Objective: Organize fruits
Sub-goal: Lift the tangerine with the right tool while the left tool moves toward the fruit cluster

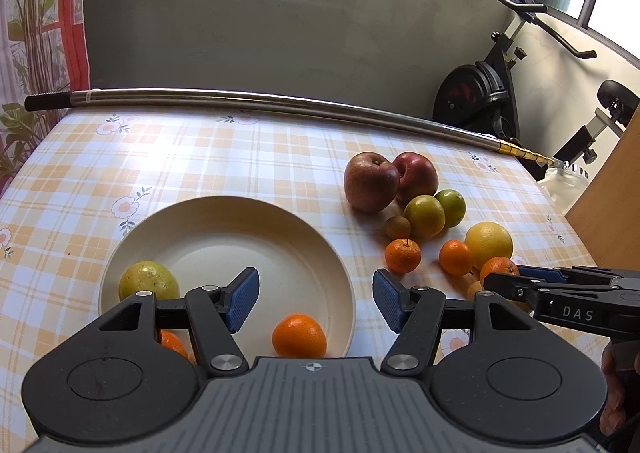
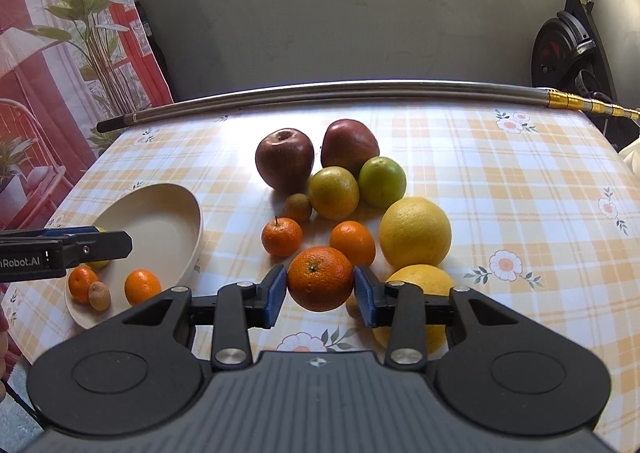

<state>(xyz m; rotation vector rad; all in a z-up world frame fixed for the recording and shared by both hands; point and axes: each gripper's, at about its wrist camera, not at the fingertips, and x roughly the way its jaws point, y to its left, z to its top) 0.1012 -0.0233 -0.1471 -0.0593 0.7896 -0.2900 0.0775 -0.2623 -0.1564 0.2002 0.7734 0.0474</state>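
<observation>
The orange point(image 2: 320, 278) sits pinched between the blue pads of the right gripper point(image 2: 320, 287), above the counter point(image 2: 500, 173). The cream plate point(image 2: 160, 213) lies at nine o'clock from it, under the left gripper point(image 1: 316, 299), whose jaws are spread and empty.

The worktop point(image 2: 500, 173), under a checked floral cloth, carries a cream plate point(image 2: 196, 229), two red apples point(image 2: 285, 159), green and yellow citrus point(image 2: 415, 232), small oranges point(image 2: 281, 237), and a metal pole point(image 2: 360, 91) along its far edge.
</observation>
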